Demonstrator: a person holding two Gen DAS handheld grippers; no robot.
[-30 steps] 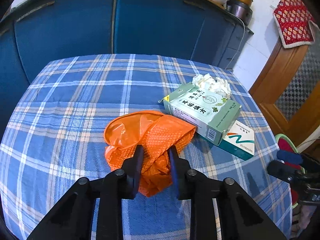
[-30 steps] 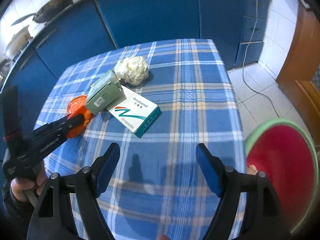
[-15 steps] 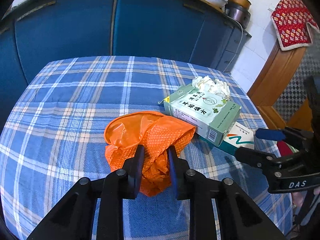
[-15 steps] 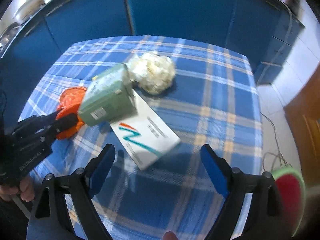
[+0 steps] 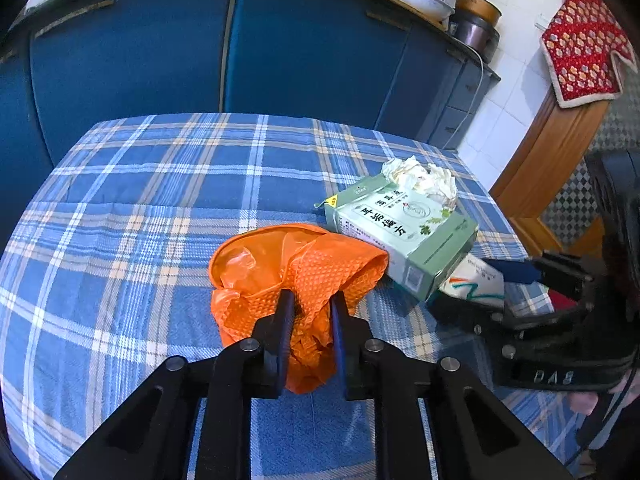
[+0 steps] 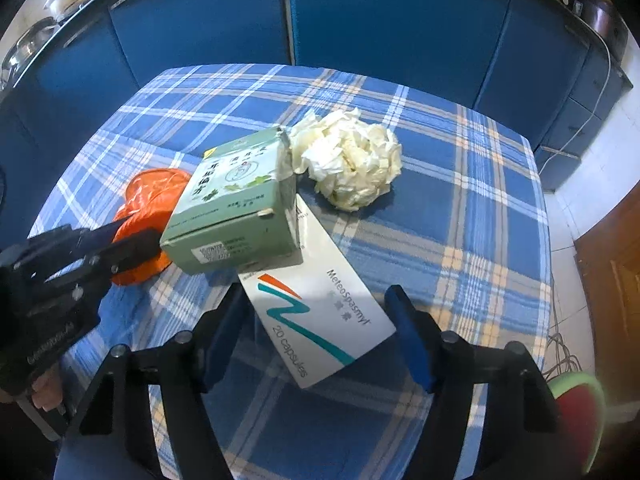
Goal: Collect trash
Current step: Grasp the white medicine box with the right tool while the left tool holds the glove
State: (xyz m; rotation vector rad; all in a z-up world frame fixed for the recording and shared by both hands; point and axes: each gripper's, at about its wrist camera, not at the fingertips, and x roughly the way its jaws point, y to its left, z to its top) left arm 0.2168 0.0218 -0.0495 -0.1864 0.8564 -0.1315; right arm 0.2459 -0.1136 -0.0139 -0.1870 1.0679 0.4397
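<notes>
An orange glove [image 5: 280, 264] lies crumpled on the blue plaid table [image 5: 160, 180]. My left gripper [image 5: 310, 300] has its jaws closing on the glove's near bunch, pads pressing the folds. A green carton [image 6: 236, 204] rests partly on a flat white capsule box [image 6: 320, 320], with a wad of white tissue [image 6: 348, 160] behind them. My right gripper [image 6: 316, 296] hangs over the white box, jaws closing, one blue pad at each side of the box's near end and not clearly pressing it. In the left wrist view the right gripper [image 5: 468, 288] sits at the right, beside the white box [image 5: 476, 280].
Blue cabinets [image 5: 280, 40] stand behind the table. A red bin with a green rim [image 6: 580, 412] sits on the floor off the table's right edge. A wooden door [image 5: 560, 168] is at the far right. A hand [image 6: 44, 392] holds the left tool.
The right gripper swung in from the table's right side to straddle the white box, rolling as it came. The left jaws narrowed a little on the orange glove.
</notes>
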